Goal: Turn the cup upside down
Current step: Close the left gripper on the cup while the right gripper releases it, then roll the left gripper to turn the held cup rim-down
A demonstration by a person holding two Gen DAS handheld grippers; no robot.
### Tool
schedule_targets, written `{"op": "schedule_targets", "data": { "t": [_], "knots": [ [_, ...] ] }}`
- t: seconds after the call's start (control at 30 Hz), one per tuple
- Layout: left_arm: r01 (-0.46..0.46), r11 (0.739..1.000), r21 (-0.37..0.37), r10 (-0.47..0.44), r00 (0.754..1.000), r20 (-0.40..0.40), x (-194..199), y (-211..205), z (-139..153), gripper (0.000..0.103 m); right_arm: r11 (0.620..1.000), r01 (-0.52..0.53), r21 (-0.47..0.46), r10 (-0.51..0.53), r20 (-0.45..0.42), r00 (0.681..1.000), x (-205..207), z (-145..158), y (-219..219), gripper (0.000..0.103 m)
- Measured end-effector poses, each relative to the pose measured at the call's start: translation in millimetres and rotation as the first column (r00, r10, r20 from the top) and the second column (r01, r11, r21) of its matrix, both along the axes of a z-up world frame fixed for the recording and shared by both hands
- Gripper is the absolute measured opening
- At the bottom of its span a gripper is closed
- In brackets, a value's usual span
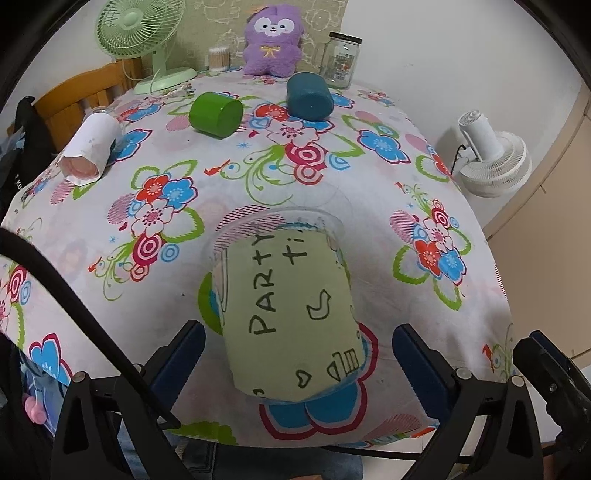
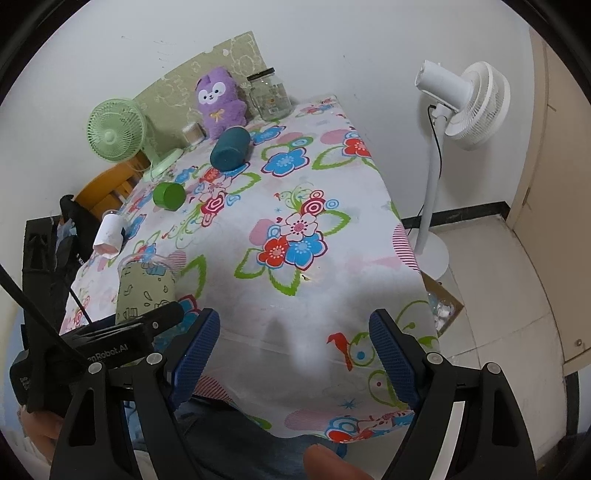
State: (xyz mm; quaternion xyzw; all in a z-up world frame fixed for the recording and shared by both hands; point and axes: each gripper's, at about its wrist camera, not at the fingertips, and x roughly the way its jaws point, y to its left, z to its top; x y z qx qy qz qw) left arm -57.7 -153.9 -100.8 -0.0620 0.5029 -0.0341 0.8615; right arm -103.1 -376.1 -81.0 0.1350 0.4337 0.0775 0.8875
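Note:
A clear plastic cup with a pale green "PARTY" paper sleeve [image 1: 288, 314] lies on its side on the flowered tablecloth, its open rim pointing away from me. My left gripper [image 1: 299, 354] is open, its blue pads either side of the cup's base end, not touching it. The cup also shows at the left of the right wrist view [image 2: 146, 291]. My right gripper [image 2: 293, 350] is open and empty over the table's near edge.
A green cup [image 1: 216, 114], a teal cup [image 1: 309, 96] and a white-sleeved cup [image 1: 92, 147] lie on their sides farther back. A green desk fan [image 1: 142, 33], a purple plush [image 1: 272, 40] and a glass jar [image 1: 340, 59] line the back. A white floor fan [image 2: 458, 107] stands right of the table.

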Motion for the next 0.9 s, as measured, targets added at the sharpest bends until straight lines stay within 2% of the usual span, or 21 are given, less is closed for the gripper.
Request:
{"op": "schedule_targets", "data": {
  "t": [0.17, 0.33, 0.5, 0.9],
  "knots": [
    [-0.013, 1.000, 0.020, 0.013, 1.000, -0.019, 1.9, 3.4, -2.5, 0.084, 1.000, 0.002, 0.008, -0.002, -0.009, 1.000, 5.9, -2.5, 1.5, 0.085],
    [-0.001, 1.000, 0.023, 0.002, 0.999, -0.042, 1.3, 6.9, -3.1, 0.077, 1.000, 0.004, 0.022, -0.004, -0.014, 1.000, 12.8, -4.0, 5.2, 0.085],
    [0.026, 0.999, 0.034, -0.024, 0.998, -0.056, -1.1, 6.6, -2.1, 0.065, 0.999, -0.002, 0.032, 0.002, -0.013, 1.000, 17.2, -3.2, 10.3, 0.085],
    [0.067, 0.995, 0.070, -0.062, 0.995, -0.075, 4.3, 15.9, 1.8, 0.058, 0.999, -0.011, 0.030, 0.012, -0.015, 1.000, 21.4, -4.7, 16.7, 0.085]
  ]
}}
